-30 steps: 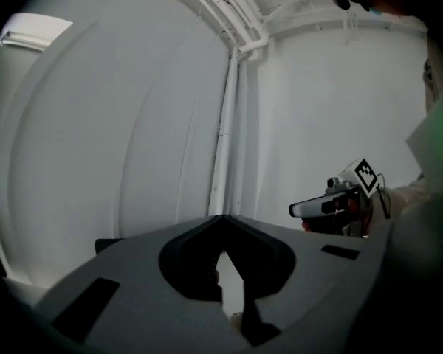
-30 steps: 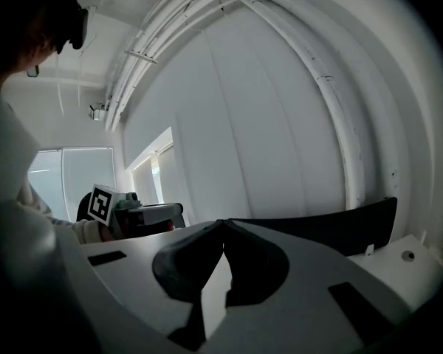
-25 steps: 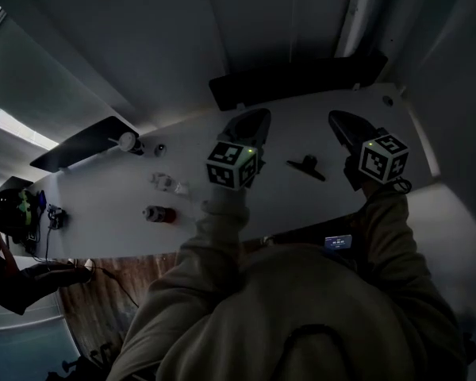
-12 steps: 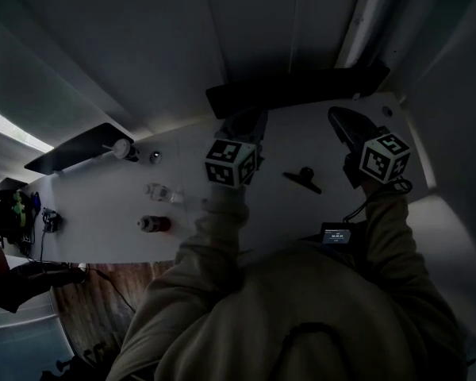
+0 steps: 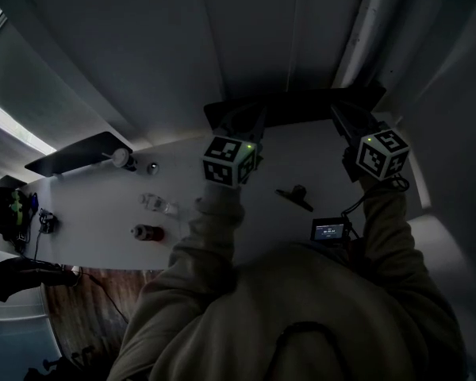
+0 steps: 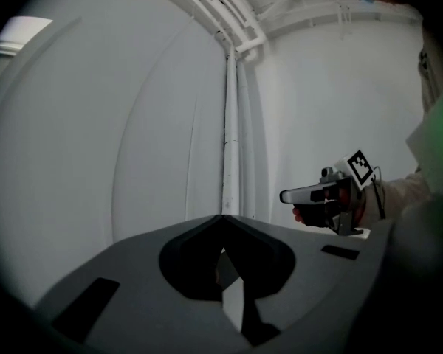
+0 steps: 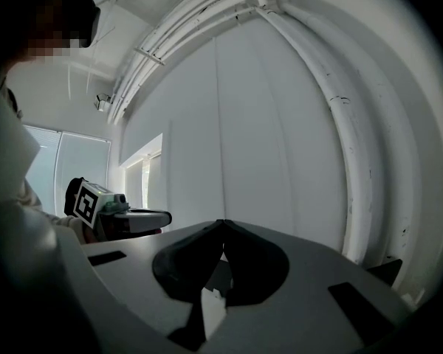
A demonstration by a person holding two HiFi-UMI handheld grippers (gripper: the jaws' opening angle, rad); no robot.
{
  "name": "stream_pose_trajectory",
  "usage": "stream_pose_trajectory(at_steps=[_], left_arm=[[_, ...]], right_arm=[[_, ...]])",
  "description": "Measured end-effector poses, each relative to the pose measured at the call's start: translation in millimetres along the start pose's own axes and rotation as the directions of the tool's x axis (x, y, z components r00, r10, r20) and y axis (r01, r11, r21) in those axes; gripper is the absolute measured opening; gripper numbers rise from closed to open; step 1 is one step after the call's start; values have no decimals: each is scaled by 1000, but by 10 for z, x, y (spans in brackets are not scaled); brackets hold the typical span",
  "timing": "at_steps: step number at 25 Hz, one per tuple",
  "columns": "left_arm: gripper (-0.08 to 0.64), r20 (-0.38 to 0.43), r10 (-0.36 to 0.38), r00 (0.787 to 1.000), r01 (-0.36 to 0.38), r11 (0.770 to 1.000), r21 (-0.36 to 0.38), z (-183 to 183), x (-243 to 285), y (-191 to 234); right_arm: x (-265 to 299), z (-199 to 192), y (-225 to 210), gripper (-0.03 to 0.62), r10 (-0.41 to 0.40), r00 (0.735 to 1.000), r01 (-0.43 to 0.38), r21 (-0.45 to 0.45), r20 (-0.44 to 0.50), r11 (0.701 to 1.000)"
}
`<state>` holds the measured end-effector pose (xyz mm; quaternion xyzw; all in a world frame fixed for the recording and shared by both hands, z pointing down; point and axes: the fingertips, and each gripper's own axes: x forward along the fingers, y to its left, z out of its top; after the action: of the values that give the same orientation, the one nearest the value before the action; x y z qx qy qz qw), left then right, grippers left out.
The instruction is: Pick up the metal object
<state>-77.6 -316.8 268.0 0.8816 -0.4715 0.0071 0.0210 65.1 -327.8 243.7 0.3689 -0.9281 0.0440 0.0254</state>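
Metal object (image 5: 295,198) lies clear of both closed jaws

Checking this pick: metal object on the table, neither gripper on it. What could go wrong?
1. The left gripper and right gripper are shut and face the wall; descending shut would likely shove the metal object, not grip it.
2. The object is dark in a dim scene, easy to misjudge.
3. The screen device and cable lie close by; a snag is possible.
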Motion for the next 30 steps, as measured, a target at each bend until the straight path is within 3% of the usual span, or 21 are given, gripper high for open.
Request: stream_pose_trajectory(at_steps=[9,30], left_arm=[[5,36,69,997,-69,998,7,123,-68,171],[5,-27,48,999,-49,998,-38,-195,27,251]], right_arm=[[77,21,-37,18,29,999,-29,14,16,999],[272,-301,-132,18,47,996,-42,64,-77,997]])
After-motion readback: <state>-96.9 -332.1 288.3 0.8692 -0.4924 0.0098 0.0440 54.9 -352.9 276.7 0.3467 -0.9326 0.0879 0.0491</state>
